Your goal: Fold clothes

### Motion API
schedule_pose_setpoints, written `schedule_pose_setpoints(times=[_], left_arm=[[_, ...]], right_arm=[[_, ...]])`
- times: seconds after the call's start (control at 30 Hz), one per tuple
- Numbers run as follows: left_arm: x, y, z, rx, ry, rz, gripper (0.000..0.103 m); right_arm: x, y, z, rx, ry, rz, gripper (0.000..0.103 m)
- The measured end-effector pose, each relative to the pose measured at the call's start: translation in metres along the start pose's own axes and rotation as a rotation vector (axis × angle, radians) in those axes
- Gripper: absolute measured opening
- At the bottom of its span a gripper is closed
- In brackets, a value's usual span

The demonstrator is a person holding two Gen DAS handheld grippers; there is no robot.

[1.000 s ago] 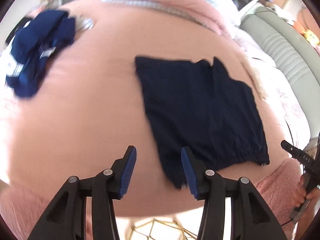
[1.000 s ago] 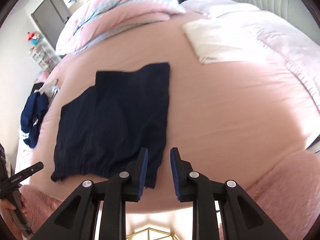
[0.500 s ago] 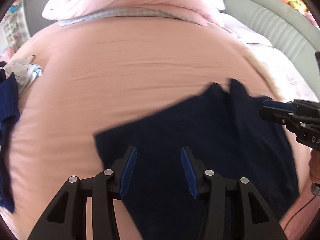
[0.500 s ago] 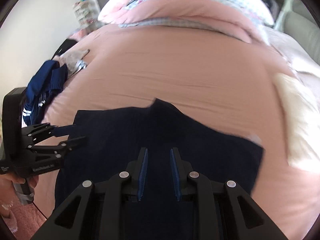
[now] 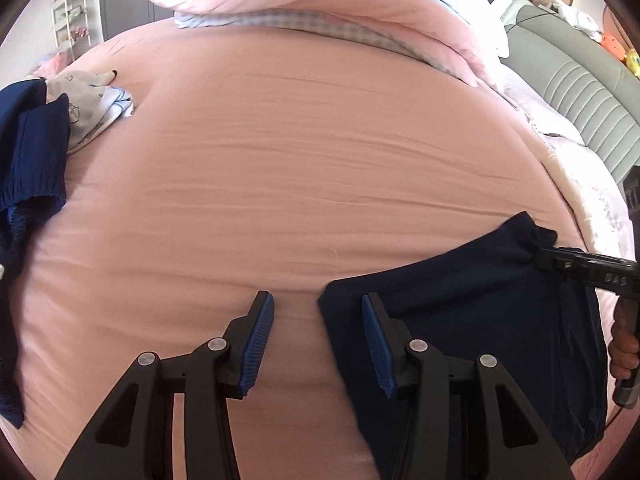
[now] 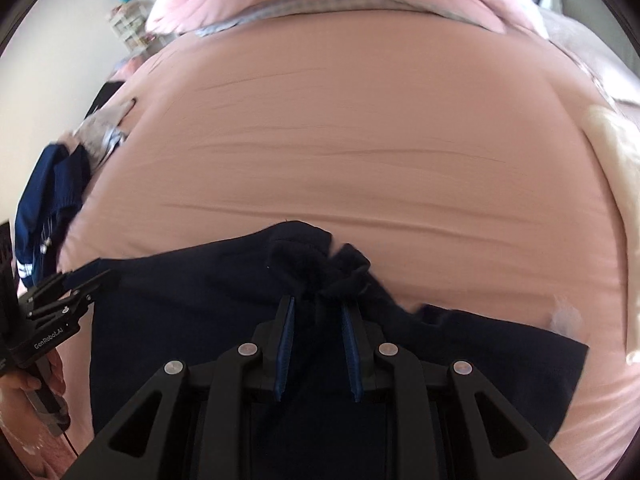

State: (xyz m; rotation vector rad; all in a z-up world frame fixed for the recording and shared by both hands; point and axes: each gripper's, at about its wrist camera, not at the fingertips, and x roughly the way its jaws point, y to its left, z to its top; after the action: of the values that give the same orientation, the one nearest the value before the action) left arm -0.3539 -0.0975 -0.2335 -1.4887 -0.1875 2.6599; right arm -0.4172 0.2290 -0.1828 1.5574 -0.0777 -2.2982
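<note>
Left gripper (image 5: 316, 340): jaws stand about half open with nothing between them. The left finger rests over bare pink bedsheet (image 5: 320, 152); the right finger overlaps the near left corner of the dark navy garment (image 5: 480, 320). The corner thus lies just to the right of the gap, and a short sideways shift would, in my judgement, bring it between the pads.

Right gripper (image 6: 316, 344): jaws narrowly parted, with bunched navy cloth running between them. Whether the pads actually press on it cannot be told. This gripper sits at the garment's far edge, where the fabric is puckered into a knot-like gather.

The garment lies flat on the sheet near the bed's front edge, its long axis running between the two grippers. Fabric is plain, dark, thin and limp, smooth except at the gather.

A separate heap of blue clothes (image 5: 28, 168) lies well apart to the left.
</note>
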Motion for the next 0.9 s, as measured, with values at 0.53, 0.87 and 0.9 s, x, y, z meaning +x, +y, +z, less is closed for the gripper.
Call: schedule_pose_setpoints(times=[0.53, 0.87, 0.9], left_arm=[[0.013, -0.002, 0.014, -0.06, 0.024, -0.135, 0.039], [0.022, -0.01, 0.014, -0.095, 0.027, -0.182, 0.022], [0.022, -0.012, 0.014, -0.082, 0.029, -0.174, 0.022]], right_arm=[[0.017, 0.058, 0.042, -0.219, 0.047, -0.046, 0.043], [0.045, 0.061, 0.053, -0.196, 0.062, -0.035, 0.041], [0.04, 0.059, 0.054, -0.19, 0.034, -0.03, 0.043]])
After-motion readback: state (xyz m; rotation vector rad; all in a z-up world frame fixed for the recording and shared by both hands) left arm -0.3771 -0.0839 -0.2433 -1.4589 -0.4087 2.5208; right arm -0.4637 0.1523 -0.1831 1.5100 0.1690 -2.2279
